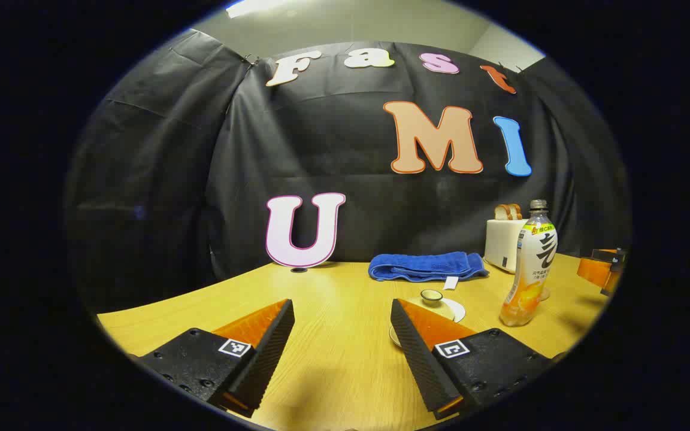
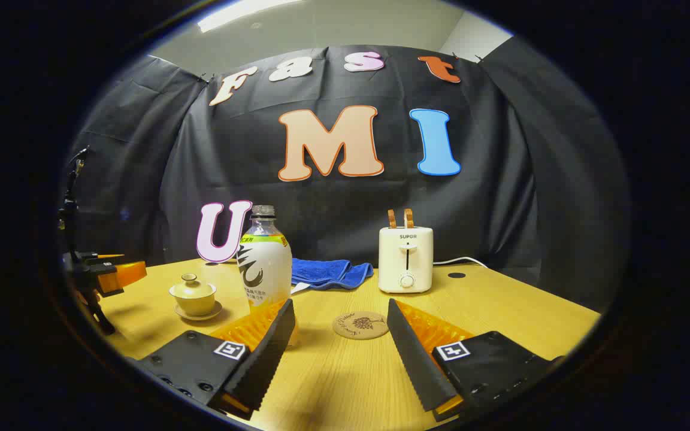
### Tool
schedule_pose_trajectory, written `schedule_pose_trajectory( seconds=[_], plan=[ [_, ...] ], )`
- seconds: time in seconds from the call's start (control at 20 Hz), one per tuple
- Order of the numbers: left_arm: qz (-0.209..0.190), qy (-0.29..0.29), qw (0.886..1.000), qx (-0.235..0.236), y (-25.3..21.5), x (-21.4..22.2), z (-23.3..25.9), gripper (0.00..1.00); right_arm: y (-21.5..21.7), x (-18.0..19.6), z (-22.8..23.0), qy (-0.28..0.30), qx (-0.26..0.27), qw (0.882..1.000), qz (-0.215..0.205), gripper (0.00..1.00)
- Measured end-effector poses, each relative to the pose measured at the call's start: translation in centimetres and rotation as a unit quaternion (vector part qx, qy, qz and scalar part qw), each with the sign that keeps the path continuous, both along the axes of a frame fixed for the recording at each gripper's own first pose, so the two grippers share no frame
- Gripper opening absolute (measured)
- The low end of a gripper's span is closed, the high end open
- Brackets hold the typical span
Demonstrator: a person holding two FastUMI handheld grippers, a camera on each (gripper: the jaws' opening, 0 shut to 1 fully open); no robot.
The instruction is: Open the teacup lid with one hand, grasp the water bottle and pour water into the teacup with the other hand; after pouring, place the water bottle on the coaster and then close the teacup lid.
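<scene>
A water bottle stands upright on the yellow wooden table, and it is a good thing to find everything else by. In the right gripper view, the teacup sits to the left of the bottle, a little apart from it, on its own small saucer, with its lid on top. A round coaster lies flat on the table to the right of the bottle, near it but not touching. Behind the bottle, by the black wall, a blue towel is folded up, and a white toaster with two slices of bread sticking up stands farther to the right of it. The right gripper is low over the table with its jaws wide apart and nothing between them; one finger is just in front of the bottle's bottom, but I cannot tell if it touches. The left gripper also has its jaws wide apart and holds nothing. In the left gripper view, the teacup lid peeks out just behind one finger, to the left of the bottle, and the towel and toaster lie behind. The bottle has no cap on and has orange drink low down inside.
</scene>
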State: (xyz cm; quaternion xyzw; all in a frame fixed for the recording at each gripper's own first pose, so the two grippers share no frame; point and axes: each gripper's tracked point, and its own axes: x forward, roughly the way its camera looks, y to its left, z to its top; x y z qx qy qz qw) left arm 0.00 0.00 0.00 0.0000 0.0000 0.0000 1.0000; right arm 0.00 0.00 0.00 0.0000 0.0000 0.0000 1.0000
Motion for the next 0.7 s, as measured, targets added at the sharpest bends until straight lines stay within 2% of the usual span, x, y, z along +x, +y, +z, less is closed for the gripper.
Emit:
schedule_pose_trajectory(
  seconds=[0.05, 0.15, 0.2, 0.35, 0.4, 0.45, 0.5, 0.55, 0.7],
  plan=[
    [0.003, -0.001, 1.000, 0.000, 0.21, 0.01, 0.01, 0.95, 0.02, 0.02, 0.03, 0.000, 0.000, 1.000, 0.000, 0.94],
    [0.002, -0.002, 1.000, 0.000, 0.04, 0.01, -0.02, 0.95, 0.02, -0.01, 0.02, -0.001, 0.000, 1.000, 0.000, 0.94],
    [0.000, -0.003, 1.000, 0.000, 0.00, 0.06, 0.10, 0.95, 0.07, -0.07, -0.05, 0.000, 0.000, 1.000, 0.000, 0.98],
    [0.000, -0.004, 1.000, -0.001, -0.01, 0.04, 0.01, 0.93, 0.00, -0.02, -0.04, -0.001, 0.000, 1.000, 0.000, 0.98],
    [0.000, -0.002, 1.000, -0.001, -0.05, 0.05, -0.04, 0.95, 0.01, -0.07, 0.00, -0.001, 0.000, 1.000, 0.000, 0.94],
    [0.000, -0.002, 1.000, -0.001, -0.04, 0.05, -0.11, 0.93, 0.02, -0.02, -0.02, -0.001, 0.000, 1.000, 0.000, 0.94],
    [0.000, -0.004, 1.000, 0.000, -0.05, 0.05, 0.00, 0.95, 0.04, -0.02, 0.02, -0.001, 0.000, 1.000, 0.000, 0.98],
    [0.000, -0.006, 1.000, 0.000, 0.01, 0.08, 0.04, 0.95, -0.03, -0.01, -0.07, -0.001, 0.000, 1.000, 0.000, 0.94],
    [0.000, -0.006, 1.000, -0.001, -0.02, 0.08, 0.05, 0.95, 0.01, 0.00, 0.02, -0.001, 0.000, 1.000, 0.000, 0.94]
  ],
)
